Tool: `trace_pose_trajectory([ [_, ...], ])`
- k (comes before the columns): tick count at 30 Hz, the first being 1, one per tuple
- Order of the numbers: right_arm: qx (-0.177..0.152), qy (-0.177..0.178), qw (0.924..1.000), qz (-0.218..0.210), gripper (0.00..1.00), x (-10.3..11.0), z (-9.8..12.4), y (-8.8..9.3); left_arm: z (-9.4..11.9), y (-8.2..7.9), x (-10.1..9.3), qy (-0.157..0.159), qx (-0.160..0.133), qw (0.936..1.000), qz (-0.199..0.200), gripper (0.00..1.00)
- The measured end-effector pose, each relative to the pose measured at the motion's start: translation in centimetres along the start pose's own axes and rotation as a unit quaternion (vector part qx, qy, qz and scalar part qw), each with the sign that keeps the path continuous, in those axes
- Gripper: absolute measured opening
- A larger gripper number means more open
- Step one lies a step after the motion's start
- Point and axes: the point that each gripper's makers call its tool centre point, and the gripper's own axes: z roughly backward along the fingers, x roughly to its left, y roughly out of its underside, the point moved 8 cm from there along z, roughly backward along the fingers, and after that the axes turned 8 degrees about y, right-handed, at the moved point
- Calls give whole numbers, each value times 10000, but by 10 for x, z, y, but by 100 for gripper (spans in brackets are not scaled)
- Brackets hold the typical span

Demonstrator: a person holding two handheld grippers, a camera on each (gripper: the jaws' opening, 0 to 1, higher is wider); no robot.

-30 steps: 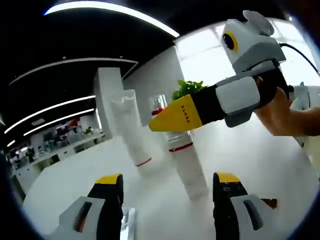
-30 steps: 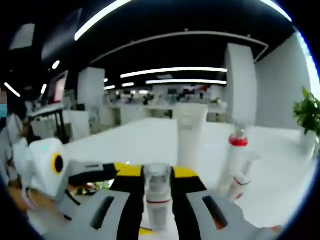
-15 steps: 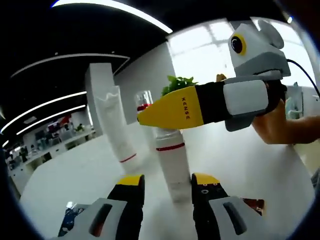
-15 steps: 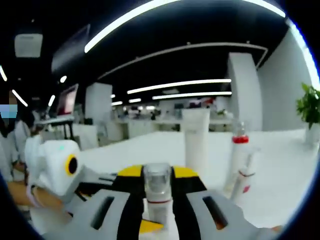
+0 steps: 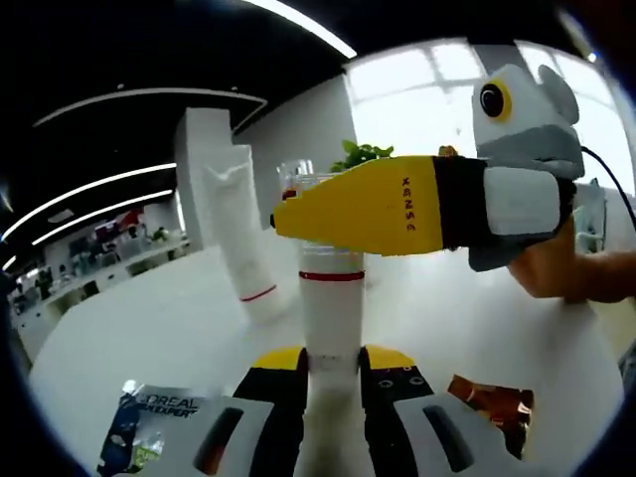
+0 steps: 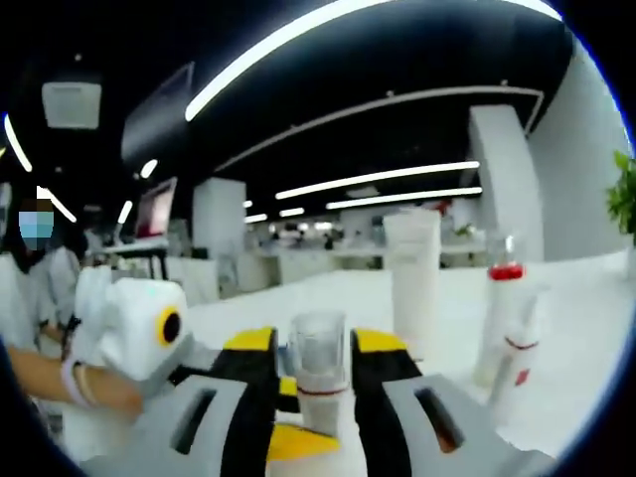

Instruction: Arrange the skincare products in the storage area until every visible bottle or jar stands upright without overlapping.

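Note:
A white bottle (image 5: 331,310) with a red band and a clear cap stands upright on the white table (image 5: 179,338). My left gripper (image 5: 333,364) is shut on its lower body, a yellow-tipped jaw tight on each side. My right gripper (image 5: 298,207) comes in from the right and is shut on the bottle's top. In the right gripper view, the clear cap of the bottle (image 6: 319,409) sits between the jaws of my right gripper (image 6: 316,344), and the left gripper's yellow tips (image 6: 294,422) show just below.
A tall white tube (image 5: 243,238) stands behind and to the left, with a red-capped bottle (image 5: 291,187) beyond it. A L'Oreal sachet (image 5: 149,422) and a brown wrapper (image 5: 494,402) lie on the table nearby. A person (image 6: 40,288) stands at the left.
My left gripper has moved in and its jaws have narrowed from wide apart to shut on the bottle's lower body. The right gripper has kept its hold on the top.

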Motion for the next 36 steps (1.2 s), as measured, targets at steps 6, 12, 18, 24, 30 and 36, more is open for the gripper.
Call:
trace_pose_trajectory([
  [6,651,-61,9979,27,44,7,-3,17,1,2,0,39,-31,9997,249,21],
  [12,1039,78,9946,13,39,4,2,27,0,2,2,-72,-15,9995,317,21],
  [18,1260,440,9910,63,19,-4,5,34,0,7,0,-48,128,9996,232,22],
  [24,1298,806,9881,167,19,-12,11,34,-2,5,2,-341,271,9986,-297,43],
  [30,1225,1497,9807,297,19,-33,9,35,2,3,13,-409,151,9990,-76,44],
  [36,1139,1813,9761,364,19,-39,11,40,1,2,12,-405,137,9990,-93,44],
])
